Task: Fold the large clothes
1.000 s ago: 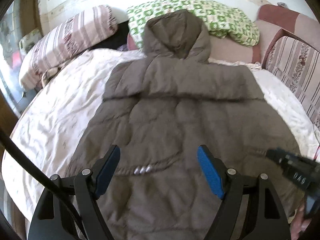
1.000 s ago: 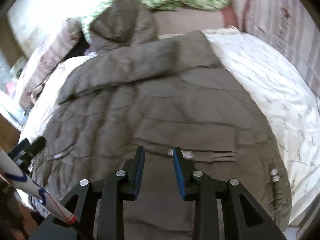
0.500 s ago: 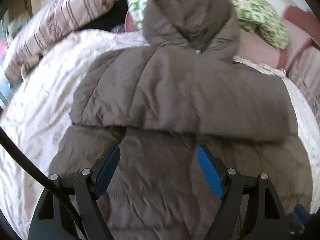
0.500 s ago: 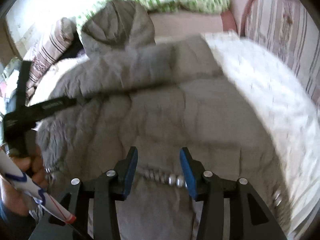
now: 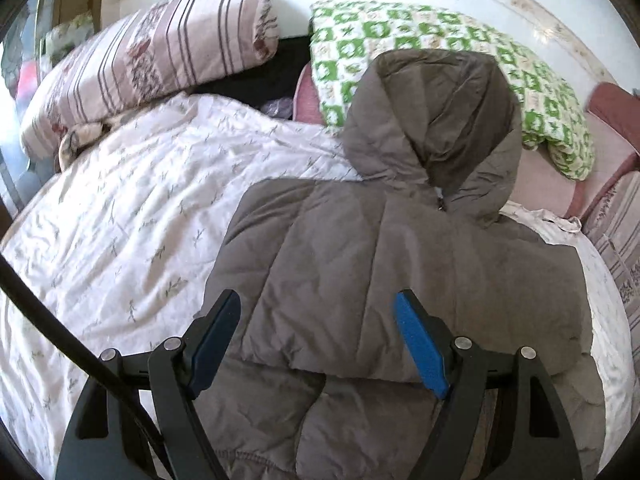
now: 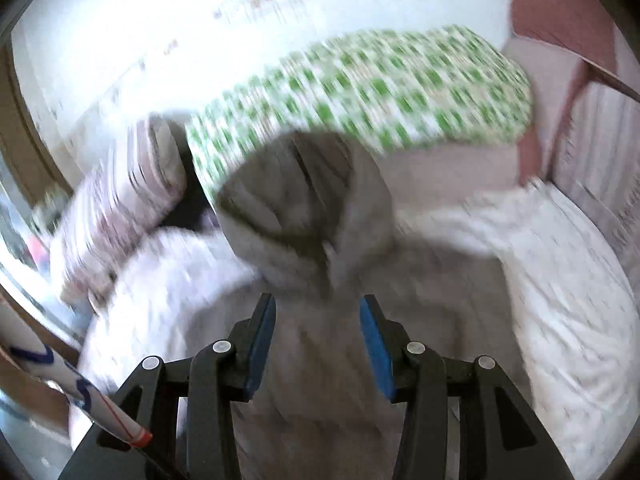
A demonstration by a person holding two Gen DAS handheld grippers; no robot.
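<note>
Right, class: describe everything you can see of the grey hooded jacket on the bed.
The grey hooded jacket is a puffy quilted coat in matte grey-brown fabric. It lies flat on the white leaf-print quilt, its hood resting against the green checked pillow. The sleeves appear folded across the body, forming a band over the lower part. A small zip pull shows at the neck. The left gripper hovers open above it; the right gripper's view is blurred, nothing gripped.

Grey-brown quilted hooded jacket lies flat on the bed, filling centre to lower right of the left wrist view. Sleeves folded across the body in a horizontal band. Hood at upper centre, resting on the pillows. Right wrist view is blurred; hood sits mid-frame.
</note>
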